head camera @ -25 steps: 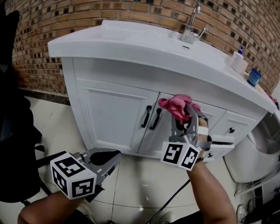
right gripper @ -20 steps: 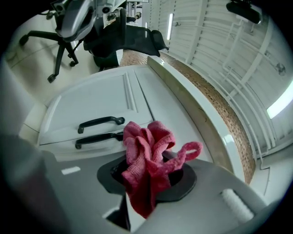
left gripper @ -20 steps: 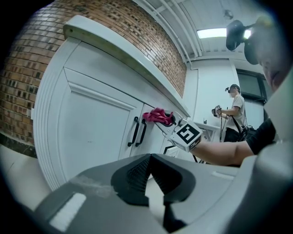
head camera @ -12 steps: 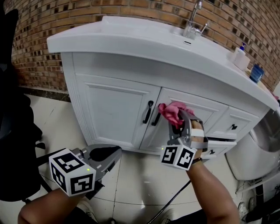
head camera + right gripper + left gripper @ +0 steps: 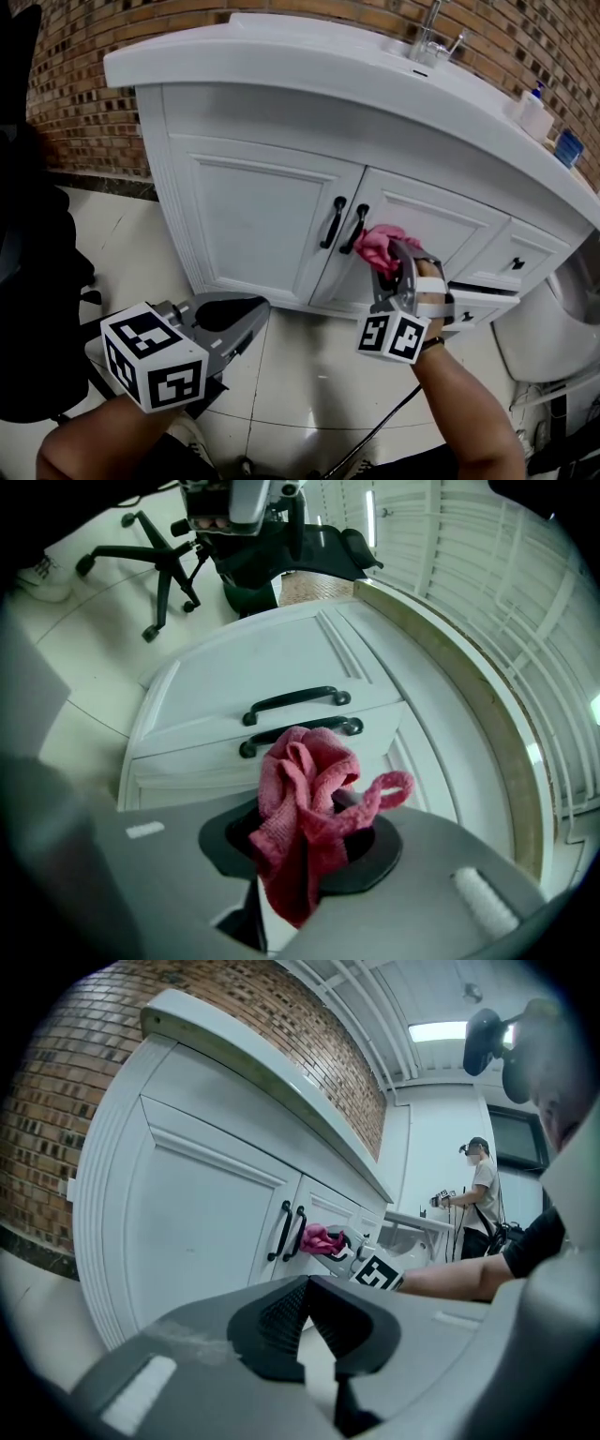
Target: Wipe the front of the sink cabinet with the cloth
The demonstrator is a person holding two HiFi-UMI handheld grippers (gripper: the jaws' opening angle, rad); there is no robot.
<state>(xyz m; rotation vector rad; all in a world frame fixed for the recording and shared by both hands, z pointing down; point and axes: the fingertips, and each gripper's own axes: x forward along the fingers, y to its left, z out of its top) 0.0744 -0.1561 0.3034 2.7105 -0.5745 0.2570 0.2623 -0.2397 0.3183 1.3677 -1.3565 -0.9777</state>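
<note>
The white sink cabinet (image 5: pixel 253 225) fills the head view, with two black handles (image 5: pixel 333 222) where its doors meet. My right gripper (image 5: pixel 386 262) is shut on a bunched pink cloth (image 5: pixel 380 244). It holds the cloth at the right door, just right of the handles. In the right gripper view the cloth (image 5: pixel 305 808) spills over the jaws and hides the tips, with the handles (image 5: pixel 291 702) right ahead. The left gripper view catches the cloth (image 5: pixel 319 1238) from the side. My left gripper (image 5: pixel 251 323) hangs low at the left, shut and empty, away from the cabinet.
A faucet (image 5: pixel 431 42), a white bottle (image 5: pixel 534 112) and a blue container (image 5: pixel 567 147) stand on the countertop. A drawer (image 5: pixel 487 305) at the cabinet's lower right stands slightly open. A black chair (image 5: pixel 28 281) is at the left. A person (image 5: pixel 478 1194) stands far off.
My right gripper has carried the cloth down the right door, from near its top edge to beside the handles. The left gripper has stayed low at the left.
</note>
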